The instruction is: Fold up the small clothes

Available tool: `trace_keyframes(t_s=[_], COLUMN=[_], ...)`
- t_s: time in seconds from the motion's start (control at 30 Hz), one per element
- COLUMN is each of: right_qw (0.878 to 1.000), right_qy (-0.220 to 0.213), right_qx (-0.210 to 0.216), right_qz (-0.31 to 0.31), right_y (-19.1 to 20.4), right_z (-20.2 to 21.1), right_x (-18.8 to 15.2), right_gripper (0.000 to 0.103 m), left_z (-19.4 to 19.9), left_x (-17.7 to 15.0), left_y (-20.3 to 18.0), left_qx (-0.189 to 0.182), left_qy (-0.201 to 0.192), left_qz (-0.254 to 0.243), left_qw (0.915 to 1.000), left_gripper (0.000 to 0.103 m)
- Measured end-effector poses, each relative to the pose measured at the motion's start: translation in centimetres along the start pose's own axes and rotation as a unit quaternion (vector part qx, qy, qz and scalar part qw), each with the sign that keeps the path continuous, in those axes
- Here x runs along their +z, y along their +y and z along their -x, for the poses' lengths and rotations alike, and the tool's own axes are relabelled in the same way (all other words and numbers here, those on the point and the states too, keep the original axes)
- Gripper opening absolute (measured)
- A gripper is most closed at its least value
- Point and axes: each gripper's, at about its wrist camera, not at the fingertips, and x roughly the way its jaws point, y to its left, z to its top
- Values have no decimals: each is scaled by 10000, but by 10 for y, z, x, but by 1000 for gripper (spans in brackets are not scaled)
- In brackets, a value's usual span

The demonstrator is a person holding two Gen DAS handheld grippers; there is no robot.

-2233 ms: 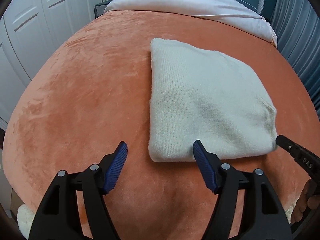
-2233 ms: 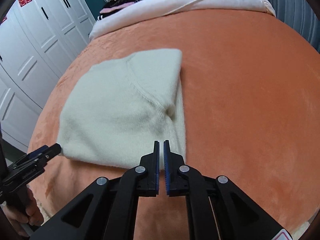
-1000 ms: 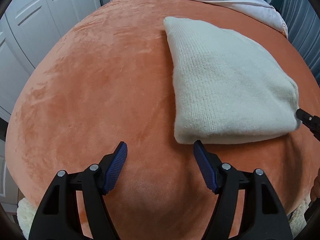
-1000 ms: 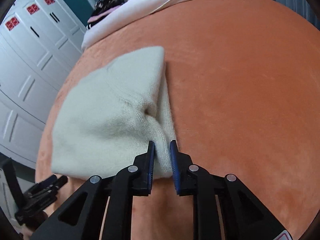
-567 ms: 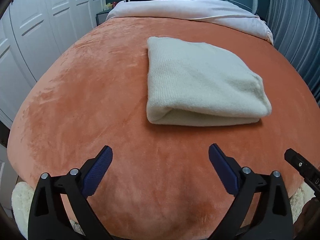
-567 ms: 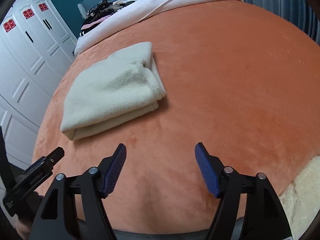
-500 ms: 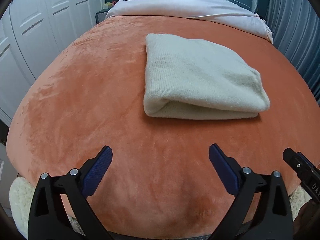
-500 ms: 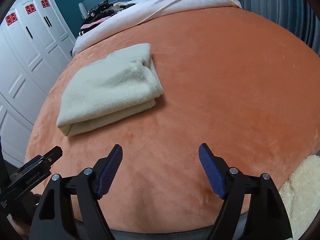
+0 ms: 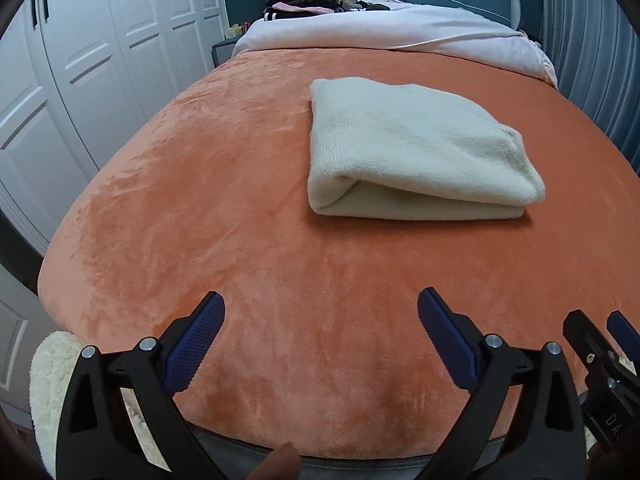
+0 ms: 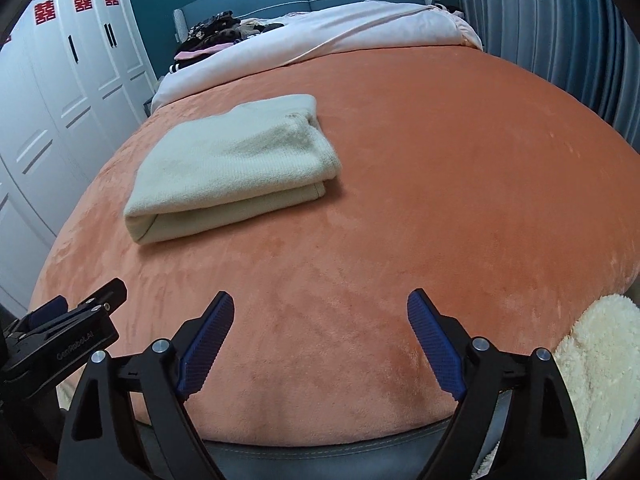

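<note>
Left hand-held gripper [image 9: 320,334] wide, right hand-held gripper [image 10: 320,334] just spread, empty, folded cream sweater [image 9: 416,152] lying crosswise

Both wrist views low at bed's [image 9: 280,264] foot, facing headboard, sharing folded sweater [image 9: 412,152]

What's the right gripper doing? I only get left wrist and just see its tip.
Observer: Right gripper is open. Its jaws have just been opening, with nothing between them. The sweater lies apart, ahead.
Operator: Anything off to its right?
Observer: A fluffy cream rug, below the edge of the bed.
Operator: Any room markers?
Observer: Red paper cut-outs high on the wardrobe.
</note>
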Motion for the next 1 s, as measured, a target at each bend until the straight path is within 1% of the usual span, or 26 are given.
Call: trace_keyframes(t_s=[0.1, 0.57, 1.0], right_qw=[9999, 9996, 9997], right_qy=[-59, -175, -112], right_qx=[11, 103, 159], right_qz=[100, 180, 163], right_y=[5, 15, 20], right_z=[4, 16, 17], right_x=[-2, -5, -7], right_gripper=[86, 86, 86], left_z=[4, 18, 19], left_x=[-1, -3, -3], left_y=[-2, -9, -11], left_qx=[-17, -9, 30], left_qy=[-26, -146, -134], left_qz=[-26, -106, -127], left_qw=[10000, 9998, 9998], left_gripper=[95, 95, 95])
